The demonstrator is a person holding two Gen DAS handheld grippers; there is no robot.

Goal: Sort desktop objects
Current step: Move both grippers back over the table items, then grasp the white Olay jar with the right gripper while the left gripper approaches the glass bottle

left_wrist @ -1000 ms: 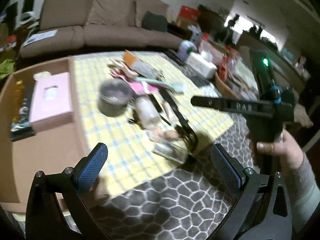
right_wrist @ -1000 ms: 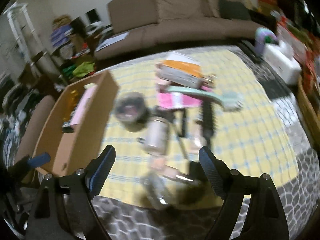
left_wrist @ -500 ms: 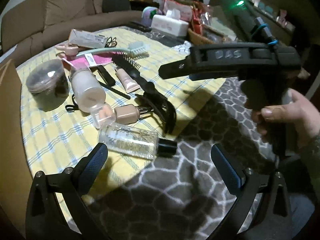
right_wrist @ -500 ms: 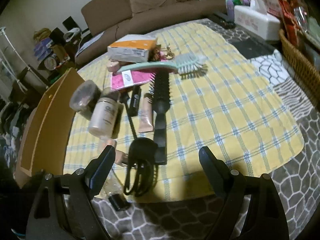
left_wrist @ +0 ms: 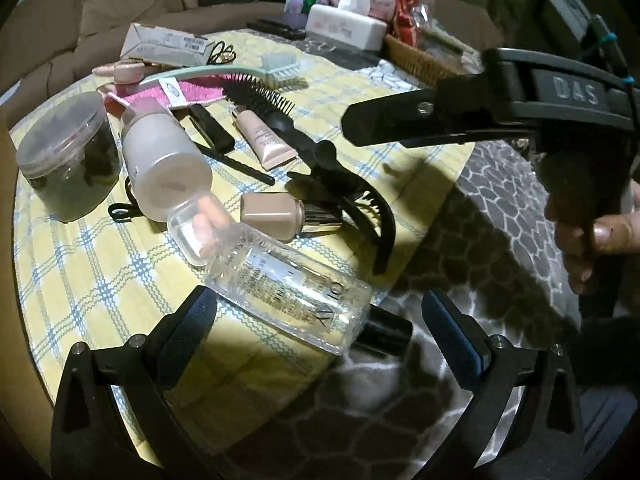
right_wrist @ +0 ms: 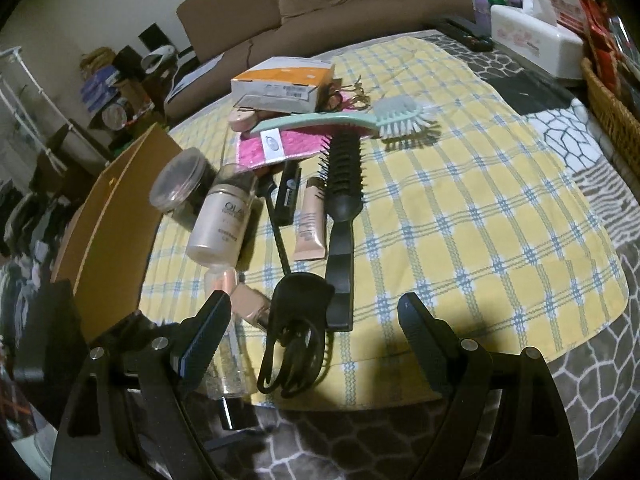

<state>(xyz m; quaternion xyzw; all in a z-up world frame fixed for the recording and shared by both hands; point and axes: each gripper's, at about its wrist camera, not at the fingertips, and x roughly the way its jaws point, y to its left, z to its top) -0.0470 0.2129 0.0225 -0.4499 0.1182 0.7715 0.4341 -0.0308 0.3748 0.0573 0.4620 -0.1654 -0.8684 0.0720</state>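
clear rectangular glass bottle [left_wrist: 292, 292] w/ black cap lies btwn left gripper's [left_wrist: 320, 328] spread fingers, untouched; right gripper [right_wrist: 312, 344] spread too, partly hiding bottle.

Clear glossy plastic bottle [left_wrist: 288, 292], frosted matt plastic lotion bottle [right_wrist: 222, 224], black matt plastic hairbrush [right_wrist: 342, 184], woven yellow checked cloth [right_wrist: 480, 216], brown cardboard box [right_wrist: 108, 236], wicker basket [right_wrist: 612, 100] at 2 o'clock.
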